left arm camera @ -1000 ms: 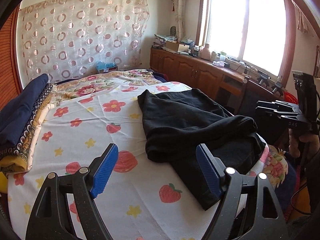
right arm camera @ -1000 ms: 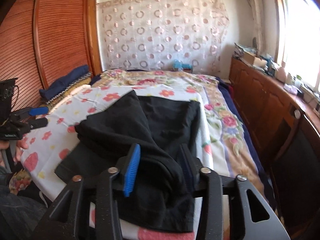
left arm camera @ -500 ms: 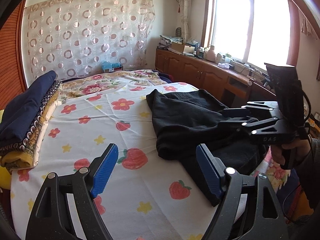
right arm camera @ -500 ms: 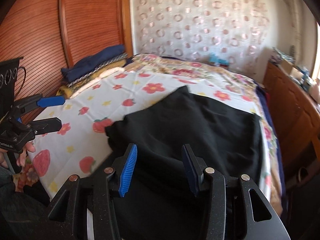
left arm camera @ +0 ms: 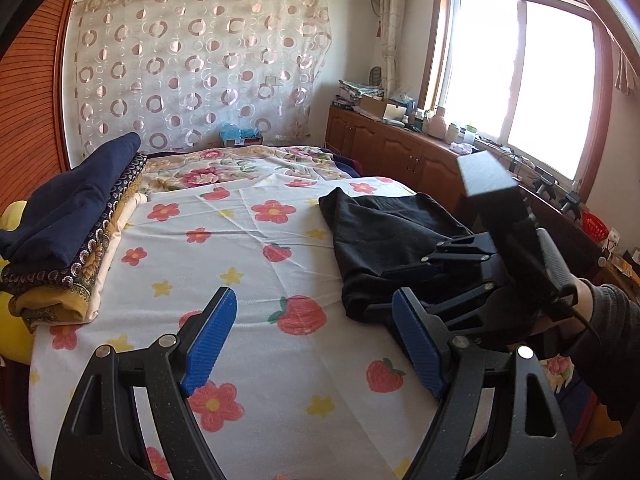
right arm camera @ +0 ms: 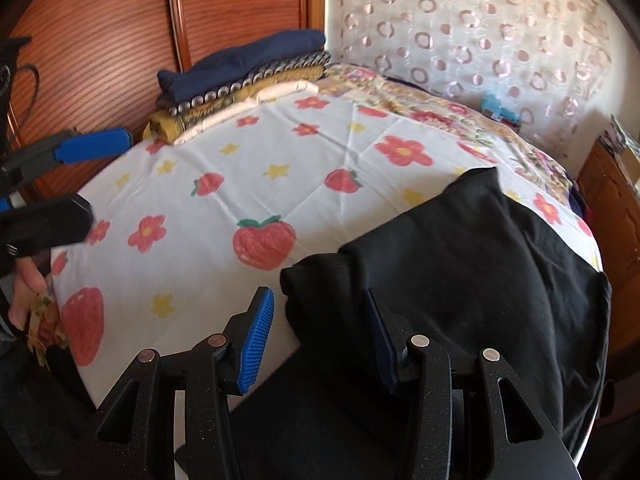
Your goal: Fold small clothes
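Observation:
A crumpled black garment (left arm camera: 384,236) lies on the right side of the strawberry-and-flower bedsheet (left arm camera: 248,256); it also shows in the right wrist view (right arm camera: 460,264). My left gripper (left arm camera: 312,340) is open and empty above the sheet, left of the garment. My right gripper (right arm camera: 316,336) is open, its jaws straddling the garment's near folded edge, not closed on it. The right gripper also shows in the left wrist view (left arm camera: 408,284), low over the garment's near edge. The left gripper shows at the left edge of the right wrist view (right arm camera: 68,184).
A stack of folded clothes (left arm camera: 68,220) lies at the bed's left edge, also in the right wrist view (right arm camera: 244,76). A wooden cabinet (left arm camera: 400,152) with clutter runs under the window on the right. A wooden wardrobe (right arm camera: 120,40) stands on the left.
My right gripper has moved left and down onto the garment's near edge. The left wrist view has shifted left, so the garment sits farther right in it. Both stay open.

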Demonstrator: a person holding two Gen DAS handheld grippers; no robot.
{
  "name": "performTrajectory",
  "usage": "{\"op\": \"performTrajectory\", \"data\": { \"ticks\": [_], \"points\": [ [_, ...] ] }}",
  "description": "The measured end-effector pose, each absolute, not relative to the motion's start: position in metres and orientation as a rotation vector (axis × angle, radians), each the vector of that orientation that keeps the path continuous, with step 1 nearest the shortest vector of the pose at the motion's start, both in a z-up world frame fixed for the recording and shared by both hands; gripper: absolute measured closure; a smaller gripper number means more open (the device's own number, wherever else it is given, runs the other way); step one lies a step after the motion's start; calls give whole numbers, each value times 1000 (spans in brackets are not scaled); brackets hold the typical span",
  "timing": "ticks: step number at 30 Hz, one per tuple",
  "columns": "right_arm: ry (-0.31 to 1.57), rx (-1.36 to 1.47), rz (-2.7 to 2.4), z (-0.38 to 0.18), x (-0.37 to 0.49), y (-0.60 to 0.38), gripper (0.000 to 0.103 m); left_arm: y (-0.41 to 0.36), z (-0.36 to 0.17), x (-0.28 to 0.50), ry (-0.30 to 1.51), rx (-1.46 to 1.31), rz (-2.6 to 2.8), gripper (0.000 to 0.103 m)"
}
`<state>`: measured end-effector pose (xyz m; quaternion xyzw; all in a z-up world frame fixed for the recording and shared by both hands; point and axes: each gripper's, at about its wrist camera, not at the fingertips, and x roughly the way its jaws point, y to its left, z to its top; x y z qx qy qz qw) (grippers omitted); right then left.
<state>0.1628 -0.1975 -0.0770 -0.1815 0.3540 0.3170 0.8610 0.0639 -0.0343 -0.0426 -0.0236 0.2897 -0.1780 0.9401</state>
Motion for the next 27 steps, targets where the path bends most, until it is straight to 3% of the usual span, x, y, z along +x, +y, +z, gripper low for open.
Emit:
{"op": "performTrajectory", "data": {
  "ticks": [9, 11, 13, 20, 27],
  "points": [
    [783, -449, 624, -87, 177, -186, 53, -29, -47, 63, 602, -60, -362, 22],
    [770, -460, 612, -88, 179, -186, 62, -30, -48, 63, 603, -59, -364, 22],
    [740, -479, 582, -88, 174, -183, 91, -31, -48, 63, 604, -58, -367, 22],
    [551, -358, 479, -34, 166, -221, 92, -33, -50, 61, 610, -55, -374, 22],
    [511, -354, 317, 3, 200, -277, 93, -42, -51, 59, 613, -47, -386, 22]
  ]
}}
